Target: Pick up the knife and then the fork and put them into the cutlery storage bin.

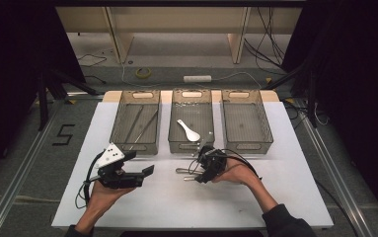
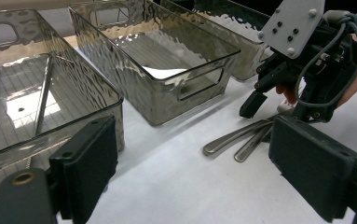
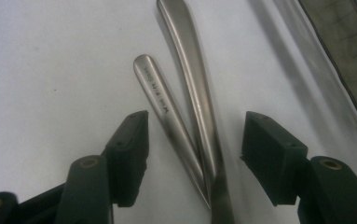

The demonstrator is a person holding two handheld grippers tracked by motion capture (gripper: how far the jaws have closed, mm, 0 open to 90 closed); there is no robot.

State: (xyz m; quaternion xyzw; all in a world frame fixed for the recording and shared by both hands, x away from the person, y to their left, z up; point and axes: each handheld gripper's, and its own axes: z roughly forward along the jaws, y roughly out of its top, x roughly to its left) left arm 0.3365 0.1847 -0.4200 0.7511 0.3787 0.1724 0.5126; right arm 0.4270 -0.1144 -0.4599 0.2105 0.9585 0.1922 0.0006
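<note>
L tool [image 1: 144,174], nearest the camera, hovers low over the counter [image 1: 167,207], jaws apart, empty, pointing R. R tool [image 3: 192,140], jaws apart, straddles two steel handles [image 3: 190,107] lying flat in front of the mid bin [image 1: 191,121]; their long axis runs straight out between the jaws. R is nearer.

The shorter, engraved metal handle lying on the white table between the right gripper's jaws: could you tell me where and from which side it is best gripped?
Grip the engraved handle near its free rounded end, where it splays away from the longer handle. Lower down the two handles touch, so the jaws would probably catch both. It lies flat on the table, so bring the right gripper down from above, jaws straddling its narrow width.
</note>
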